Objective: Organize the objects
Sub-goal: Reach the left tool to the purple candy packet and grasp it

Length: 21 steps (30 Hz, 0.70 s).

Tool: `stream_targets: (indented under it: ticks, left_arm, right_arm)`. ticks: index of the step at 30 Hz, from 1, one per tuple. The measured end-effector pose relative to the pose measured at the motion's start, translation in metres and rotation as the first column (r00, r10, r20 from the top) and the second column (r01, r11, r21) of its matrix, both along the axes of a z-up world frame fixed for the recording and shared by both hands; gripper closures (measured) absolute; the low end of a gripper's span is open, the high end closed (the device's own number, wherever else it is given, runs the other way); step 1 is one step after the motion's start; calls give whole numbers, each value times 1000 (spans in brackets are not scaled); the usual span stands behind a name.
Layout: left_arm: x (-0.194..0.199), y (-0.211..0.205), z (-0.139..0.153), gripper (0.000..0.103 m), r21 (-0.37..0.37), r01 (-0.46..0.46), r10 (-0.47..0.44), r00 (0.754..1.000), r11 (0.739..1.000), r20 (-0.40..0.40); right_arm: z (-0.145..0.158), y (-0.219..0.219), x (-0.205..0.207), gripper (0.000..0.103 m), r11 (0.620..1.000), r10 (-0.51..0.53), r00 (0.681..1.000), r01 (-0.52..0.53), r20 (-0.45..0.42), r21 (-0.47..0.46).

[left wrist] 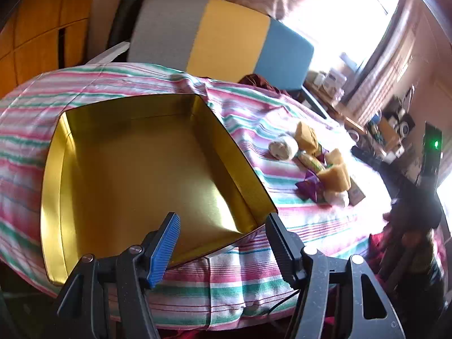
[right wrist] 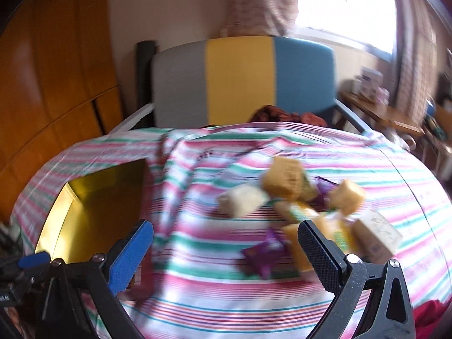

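An open, empty gold tin (left wrist: 147, 169) lies on the striped cloth. My left gripper (left wrist: 223, 234) hangs over the tin's near right corner. Its blue finger (left wrist: 166, 243) is above the tin's floor and its black finger (left wrist: 278, 243) is outside the rim, and neither pad touches the wall. To the right lies a pile of yellow blocks (left wrist: 334, 176), pale rolls and purple wrappers (left wrist: 309, 188). In the blurred right wrist view my right gripper (right wrist: 224, 240) stands wide open just short of the same pile (right wrist: 285, 182). Nothing is between its fingers. The tin (right wrist: 93, 206) shows at the left.
The striped cloth (right wrist: 226, 305) covers a rounded surface that falls away at the sides. A grey, yellow and blue chair back (right wrist: 240, 82) stands behind it. Wooden cupboards (right wrist: 42, 84) are at the left. A cluttered shelf (left wrist: 389, 132) sits under the bright window.
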State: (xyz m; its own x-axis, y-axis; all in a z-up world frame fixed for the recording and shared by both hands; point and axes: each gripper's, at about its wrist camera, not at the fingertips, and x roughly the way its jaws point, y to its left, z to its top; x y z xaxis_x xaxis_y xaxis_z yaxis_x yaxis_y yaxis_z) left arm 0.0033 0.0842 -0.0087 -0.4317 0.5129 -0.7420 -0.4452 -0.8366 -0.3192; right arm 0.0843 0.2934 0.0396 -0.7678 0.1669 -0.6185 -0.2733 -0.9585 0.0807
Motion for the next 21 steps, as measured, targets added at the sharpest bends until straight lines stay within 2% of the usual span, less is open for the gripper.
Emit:
stream_targets:
  ticks: [6, 10, 13, 16, 18, 21]
  left_arm:
    - [-4, 38, 4, 35, -47, 102, -102, 995, 994, 7]
    - [-4, 75, 7, 35, -89, 189, -191, 981, 978, -16]
    - [-10, 109, 3, 35, -125, 272, -276, 961, 954, -14]
    - [-12, 144, -1, 35, -156, 345, -356, 933, 926, -47]
    - [-12, 171, -7, 35, -202, 392, -413, 908, 897, -74]
    - [-10, 208, -21, 35, -272, 458, -496, 863, 846, -89]
  right_arm:
    - [15, 82, 27, 0, 985, -171, 985, 169, -39, -45]
    - [11, 136, 53, 0, 954, -292, 954, 285, -71, -97]
    - [-3, 169, 72, 0, 917, -367, 927, 347, -77, -194]
    - [-18, 200, 89, 0, 829, -457, 887, 397, -66, -394]
    - [-20, 209, 96, 0, 795, -487, 870, 407, -73, -449]
    - [-22, 213, 101, 0, 778, -491, 868, 397, -76, -488]
